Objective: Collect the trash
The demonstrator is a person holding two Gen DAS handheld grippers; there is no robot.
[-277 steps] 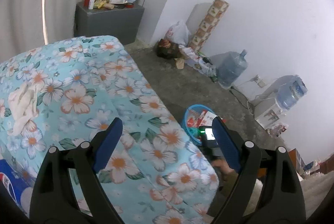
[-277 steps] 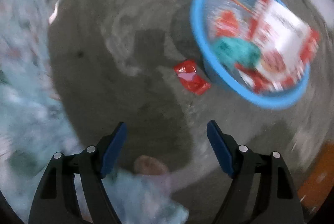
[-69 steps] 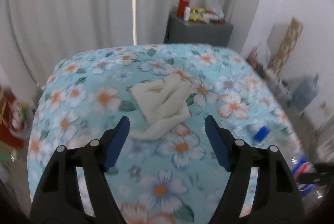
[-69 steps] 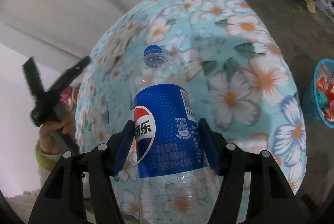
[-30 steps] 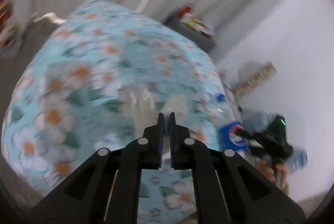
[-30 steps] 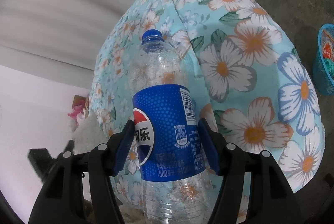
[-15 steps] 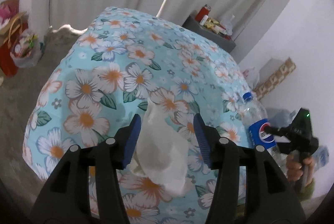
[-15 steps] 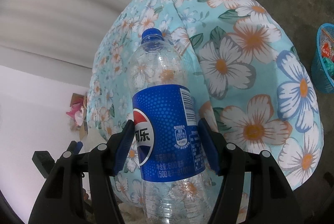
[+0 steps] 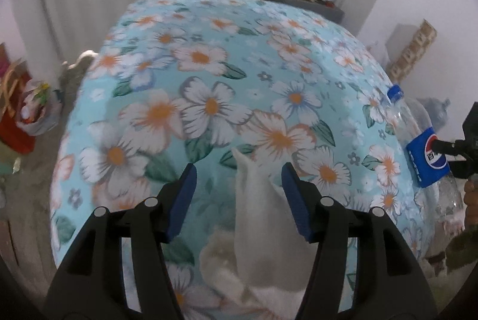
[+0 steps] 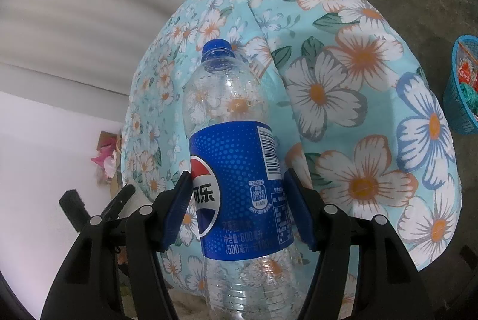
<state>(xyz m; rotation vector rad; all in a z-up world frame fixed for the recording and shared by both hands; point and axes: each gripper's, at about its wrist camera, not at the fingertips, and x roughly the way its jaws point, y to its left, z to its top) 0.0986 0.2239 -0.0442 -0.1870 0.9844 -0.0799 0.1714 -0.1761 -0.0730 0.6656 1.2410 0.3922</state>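
Left gripper (image 9: 239, 197) shut a moment ago, now jaws opening around white tissue (image 9: 263, 230) on flowery bed (image 9: 209, 66). Tissue between jaws, not pinched. Right gripper (image 10: 237, 206) squeezes bottle (image 10: 236, 170). Blue basket (image 10: 463, 87) far right, waiting.

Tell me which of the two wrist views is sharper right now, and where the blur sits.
Right wrist view is sharper: the bottle label and barcode read crisply. Left wrist view is softer, with smeared flowers on the floral cloth and a hazy white tissue; both bend straight edges, fisheye-style.
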